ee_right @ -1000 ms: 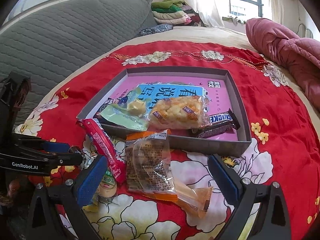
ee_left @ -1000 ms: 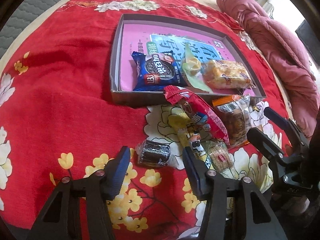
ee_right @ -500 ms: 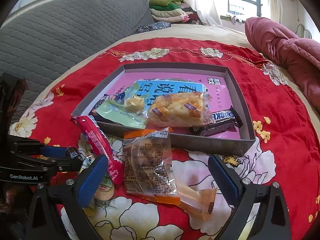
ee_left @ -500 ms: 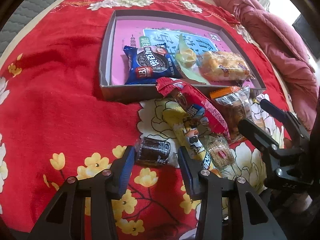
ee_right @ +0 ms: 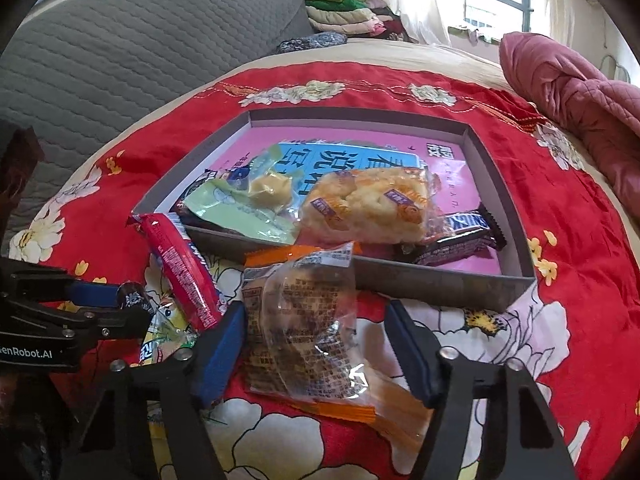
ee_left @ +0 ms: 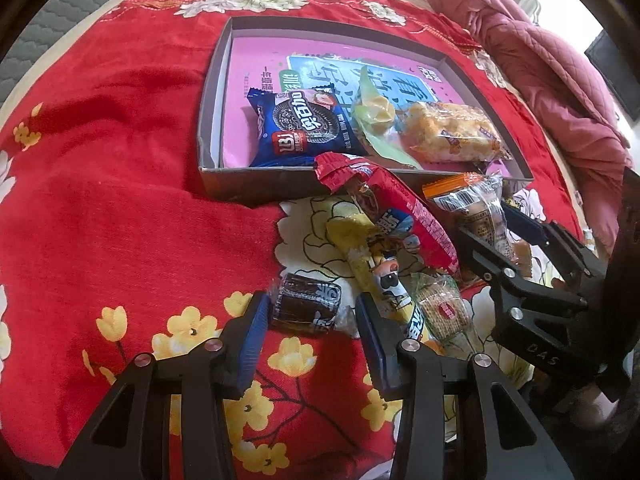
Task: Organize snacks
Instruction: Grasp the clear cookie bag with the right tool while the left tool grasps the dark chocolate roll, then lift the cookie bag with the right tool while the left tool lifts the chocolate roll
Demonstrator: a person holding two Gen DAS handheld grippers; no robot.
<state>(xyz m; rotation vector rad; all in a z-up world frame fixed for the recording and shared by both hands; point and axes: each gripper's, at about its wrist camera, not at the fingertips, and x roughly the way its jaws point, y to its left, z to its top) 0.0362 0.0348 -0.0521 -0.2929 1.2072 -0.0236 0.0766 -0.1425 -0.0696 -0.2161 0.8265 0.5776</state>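
The clear orange-edged pastry packet [ee_right: 304, 320] is lying on the red floral bedspread [ee_left: 120, 208], just in front of the grey snack tray [ee_right: 440, 286]. It sits between the right gripper [ee_right: 316, 344] jaws, which are closing on it. The left gripper [ee_left: 310, 322] is pinching a small dark wrapped candy [ee_left: 306, 300] off to the side.

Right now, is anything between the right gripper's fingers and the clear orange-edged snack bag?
Nothing visible is. The clear orange-edged snack bag already lies between the closing jaws of the right gripper. The long red wrapper lies just outside its left finger, beside the bag, not across it.
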